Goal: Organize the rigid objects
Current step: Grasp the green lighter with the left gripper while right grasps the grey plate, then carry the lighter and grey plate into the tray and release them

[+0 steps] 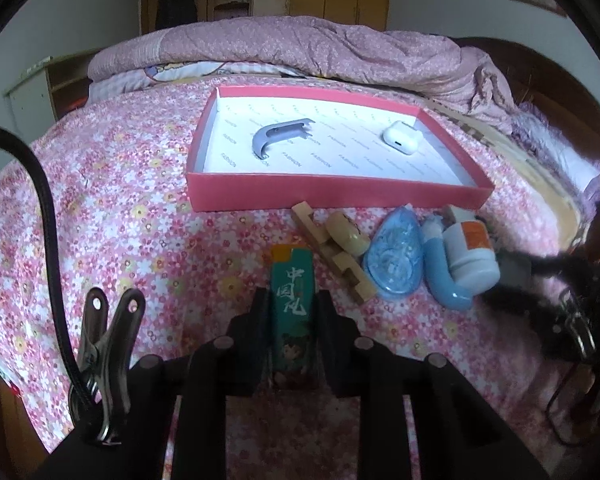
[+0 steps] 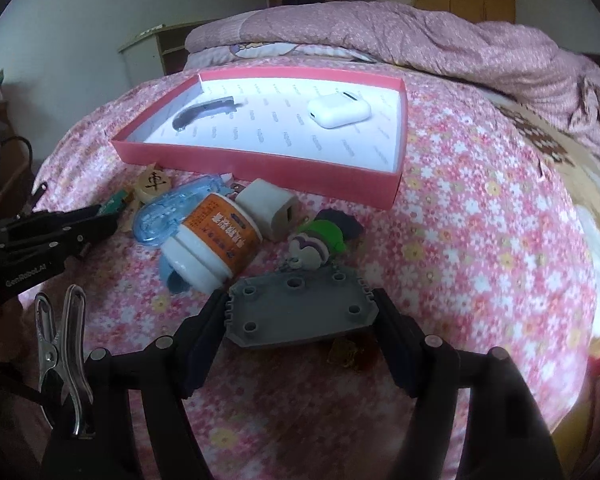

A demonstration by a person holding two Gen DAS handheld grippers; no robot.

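A bedroom with wooden wardrobes at the back. A bed fills both views, covered by a pink floral sheet (image 1: 100, 208), with a rumpled pink quilt (image 1: 300, 46) heaped along its far side.

On the sheet lies a shallow red box (image 1: 332, 194) with a white printed lining. Inside it, well apart, are a grey curved plastic piece (image 1: 274, 138) on the left and a white earbud case (image 1: 400, 137) on the right.

Just in front of the box sits a cluster of small things: a white jar with an orange label (image 2: 216, 238) lying on its side, a clear blue teardrop-shaped dispenser (image 2: 164, 218) touching it, a light blue curved tube (image 1: 444, 276), a white plug adapter (image 2: 270, 210), a wooden notched puzzle piece (image 1: 332, 256), a round wooden chess piece (image 2: 154, 184), and a small green-hatted figurine (image 2: 320, 242).

The left gripper (image 1: 293, 300) is clenched on a green lighter (image 1: 292, 296), which stands lengthwise between its fingers near the cluster.

The right gripper (image 2: 300, 300) has its fingers against both ends of a grey plate with round holes (image 2: 300, 310), grasping it just before the figurine.
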